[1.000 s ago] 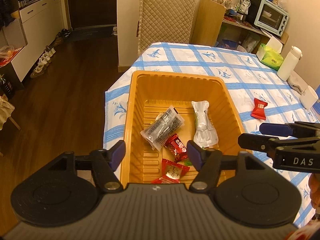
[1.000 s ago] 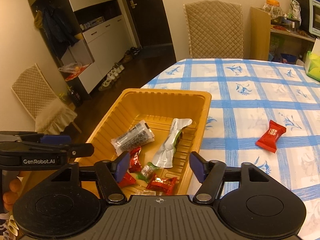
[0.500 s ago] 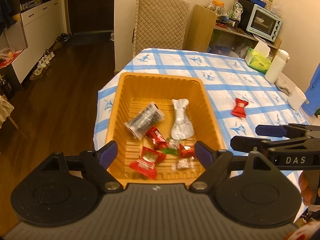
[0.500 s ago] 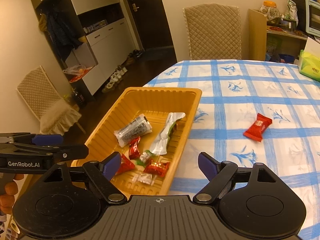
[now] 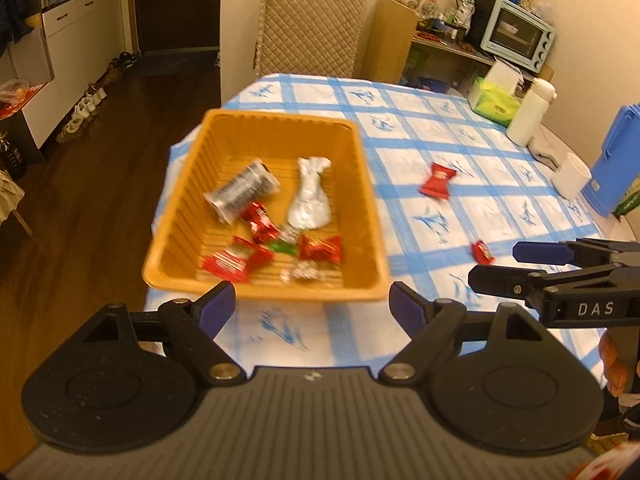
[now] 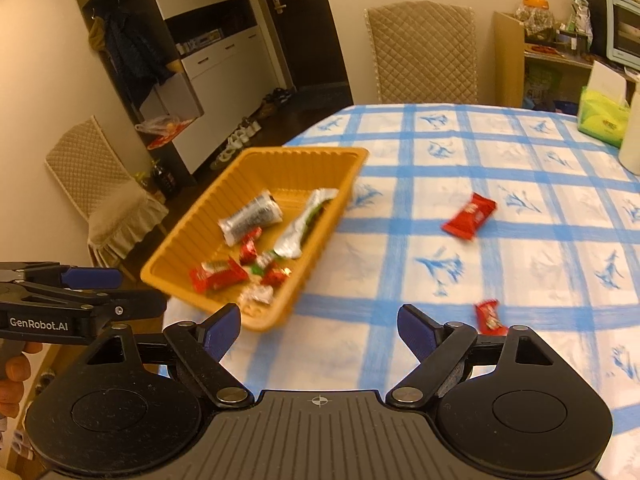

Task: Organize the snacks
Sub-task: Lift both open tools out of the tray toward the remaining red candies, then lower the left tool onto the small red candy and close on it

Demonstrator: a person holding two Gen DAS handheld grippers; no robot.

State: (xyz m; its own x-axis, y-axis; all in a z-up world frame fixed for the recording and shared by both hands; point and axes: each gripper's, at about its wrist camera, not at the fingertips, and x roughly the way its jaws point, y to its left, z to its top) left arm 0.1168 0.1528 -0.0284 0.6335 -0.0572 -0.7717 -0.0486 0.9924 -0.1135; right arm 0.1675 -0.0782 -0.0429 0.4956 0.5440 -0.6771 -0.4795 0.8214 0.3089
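An orange tray (image 5: 280,128) (image 6: 312,156) sits at the left edge of the blue-checked table and holds several wrapped snacks, among them a silver packet (image 5: 308,196) (image 6: 298,232) and red candies (image 5: 320,248) (image 6: 216,274). A red snack packet (image 5: 438,180) (image 6: 470,216) lies on the cloth right of the tray. A smaller red candy (image 5: 482,252) (image 6: 489,316) lies nearer to me. My left gripper (image 5: 312,308) hangs open just short of the tray's near rim, nothing between its fingers. My right gripper (image 6: 320,328) stands open too, between the tray's near corner and the small candy.
Far right on the table (image 5: 500,216) stand a green tissue box (image 5: 494,100), a white bottle (image 5: 530,114), a white cup (image 5: 572,176) and a blue container (image 5: 618,168). A quilted chair (image 5: 308,28) is at the far end; another chair (image 6: 100,200) stands left over dark floor.
Both grippers have pulled back from above the tray toward the near table edge and opened wider. The small red candy has come into view.
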